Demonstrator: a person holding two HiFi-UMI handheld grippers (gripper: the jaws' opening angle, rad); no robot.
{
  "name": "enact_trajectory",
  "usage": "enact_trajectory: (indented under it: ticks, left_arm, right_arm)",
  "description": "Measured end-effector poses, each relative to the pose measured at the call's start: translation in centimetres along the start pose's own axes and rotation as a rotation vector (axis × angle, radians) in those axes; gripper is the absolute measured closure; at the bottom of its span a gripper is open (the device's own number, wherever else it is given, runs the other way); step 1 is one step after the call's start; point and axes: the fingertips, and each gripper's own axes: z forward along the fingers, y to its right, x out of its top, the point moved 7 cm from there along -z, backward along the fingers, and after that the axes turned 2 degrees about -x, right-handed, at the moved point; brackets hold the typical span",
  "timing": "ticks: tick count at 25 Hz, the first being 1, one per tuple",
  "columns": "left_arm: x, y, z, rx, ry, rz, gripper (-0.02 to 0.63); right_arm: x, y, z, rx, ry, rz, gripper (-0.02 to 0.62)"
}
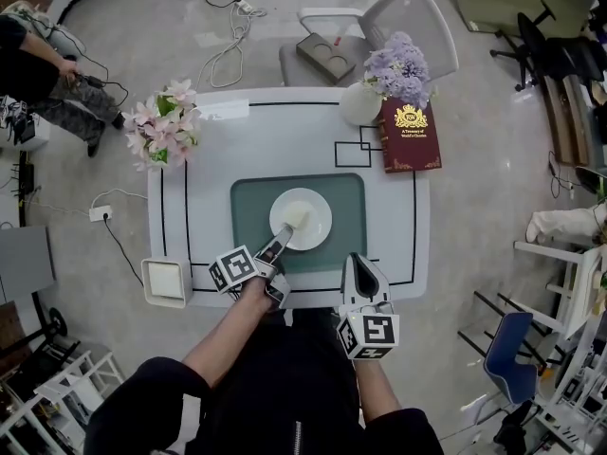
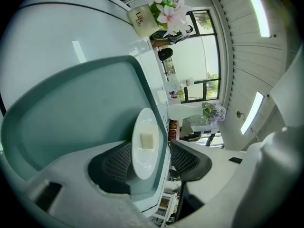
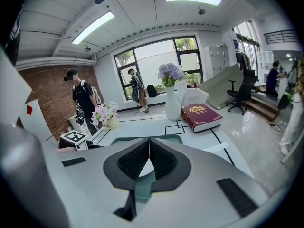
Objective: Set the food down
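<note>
A white plate (image 1: 318, 231) sits on a teal placemat (image 1: 251, 202) in the middle of the white table (image 1: 285, 131). A pale cube of food (image 1: 297, 218) lies on the plate. My left gripper (image 1: 281, 239) reaches over the plate's near-left rim. In the left gripper view its jaws stand apart around that plate (image 2: 142, 167) rim, with the food (image 2: 147, 140) just beyond, and the left gripper (image 2: 151, 148) is open. My right gripper (image 1: 358, 258) hovers at the table's front edge, right of the plate. In its own view the right gripper (image 3: 149, 149) is shut on nothing.
Pink flowers (image 1: 163, 126) stand at the table's far left corner. A white vase (image 1: 360, 104) of purple flowers and a red book (image 1: 410, 137) occupy the far right. A small white box (image 1: 167, 281) sits at the front left corner. A chair (image 1: 379, 27) stands behind the table.
</note>
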Motion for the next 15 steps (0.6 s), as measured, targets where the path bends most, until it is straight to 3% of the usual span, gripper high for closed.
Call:
enact_trajectory:
  ticks: [6,11,15]
  left_arm:
    - [0.0,0.2,-0.6,0.071,0.013,0.077,0.234]
    - [0.3,0.9,-1.4,0.064,0.013,0.136,0.224]
    - [0.8,2.0,-2.9,0.036,0.035,0.236,0.225]
  right_arm:
    - [-0.3,-0.3,-0.5,0.003,0.004,0.008,0.586]
    - [-0.3,-0.8,-0.8,0.014,0.014,0.005,0.585]
    - [-0.3,-2.0,-0.9,0.032,0.022,-0.012,0.585]
